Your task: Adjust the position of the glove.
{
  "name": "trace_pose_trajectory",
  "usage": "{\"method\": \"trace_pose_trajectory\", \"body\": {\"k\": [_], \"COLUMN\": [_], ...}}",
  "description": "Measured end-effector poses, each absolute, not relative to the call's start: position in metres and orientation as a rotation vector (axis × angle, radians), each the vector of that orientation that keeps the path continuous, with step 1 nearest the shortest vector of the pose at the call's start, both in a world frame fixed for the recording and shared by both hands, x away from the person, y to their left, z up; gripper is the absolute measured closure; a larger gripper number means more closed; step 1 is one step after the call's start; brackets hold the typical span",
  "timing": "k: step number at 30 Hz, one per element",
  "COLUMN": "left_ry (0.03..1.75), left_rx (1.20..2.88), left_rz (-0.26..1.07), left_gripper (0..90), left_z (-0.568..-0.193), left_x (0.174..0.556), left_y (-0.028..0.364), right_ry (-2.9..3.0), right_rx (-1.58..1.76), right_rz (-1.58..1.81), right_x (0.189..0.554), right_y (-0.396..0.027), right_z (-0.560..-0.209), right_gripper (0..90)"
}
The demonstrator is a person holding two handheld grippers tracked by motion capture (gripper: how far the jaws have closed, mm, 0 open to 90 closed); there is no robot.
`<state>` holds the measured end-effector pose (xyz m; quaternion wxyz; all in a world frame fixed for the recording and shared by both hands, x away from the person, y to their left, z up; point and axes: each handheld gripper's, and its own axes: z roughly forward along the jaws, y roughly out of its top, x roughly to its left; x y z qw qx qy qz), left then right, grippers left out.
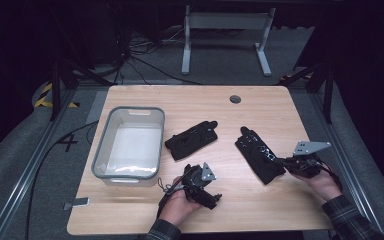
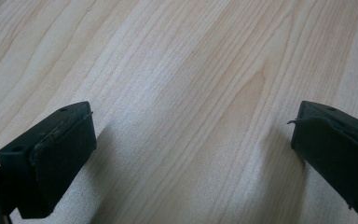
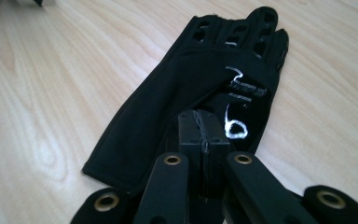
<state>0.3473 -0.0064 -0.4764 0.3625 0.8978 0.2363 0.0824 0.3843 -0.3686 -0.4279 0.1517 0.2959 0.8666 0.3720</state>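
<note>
Two black gloves lie on the wooden table (image 1: pixel 190 102). One glove (image 1: pixel 191 140) sits in the middle. The other glove (image 1: pixel 257 152) lies to its right, and in the right gripper view this glove (image 3: pixel 177 88) shows white markings, with its fingers pointing away. My right gripper (image 1: pixel 281 161) is at that glove's near right edge; its jaws (image 3: pixel 204 126) are pressed together, pinching the fabric beside the markings. My left gripper (image 1: pixel 211 199) rests low near the front of the table. Its jaws (image 2: pixel 193 135) stand wide apart over bare wood with nothing between them.
A grey plastic bin (image 1: pixel 100 155) with a pale inside stands on the table's left part. A round cable hole (image 1: pixel 235 99) sits near the far edge. A small metal piece (image 1: pixel 79 202) lies at the front left corner. Beyond the table stands a white frame (image 1: pixel 225 30).
</note>
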Motion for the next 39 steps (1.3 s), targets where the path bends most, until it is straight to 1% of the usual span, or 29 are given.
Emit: {"method": "trace_pose_trajectory", "body": {"k": [13, 22, 32, 39], "left_ry": [0.608, 0.608, 0.608, 0.608], "left_rx": [2.312, 2.312, 2.312, 2.312], "left_rz": [0.212, 0.212, 0.212, 0.212], "left_gripper": [0.2, 0.3, 0.2, 0.2], "left_z": [-0.476, -0.476, -0.476, -0.476], "left_x": [0.347, 0.347, 0.347, 0.347], "left_y": [-0.006, -0.006, -0.006, -0.006], "right_ry": [2.518, 2.555, 2.570, 2.586], "right_rx": [0.853, 0.864, 0.873, 0.857], "right_rz": [1.035, 0.981, 0.970, 0.965], "right_x": [0.421, 0.435, 0.434, 0.423], "right_y": [-0.361, -0.357, -0.359, -0.362], "right_z": [-0.435, -0.446, -0.449, -0.448], "right_gripper": [90.0, 90.0, 90.0, 90.0]}}
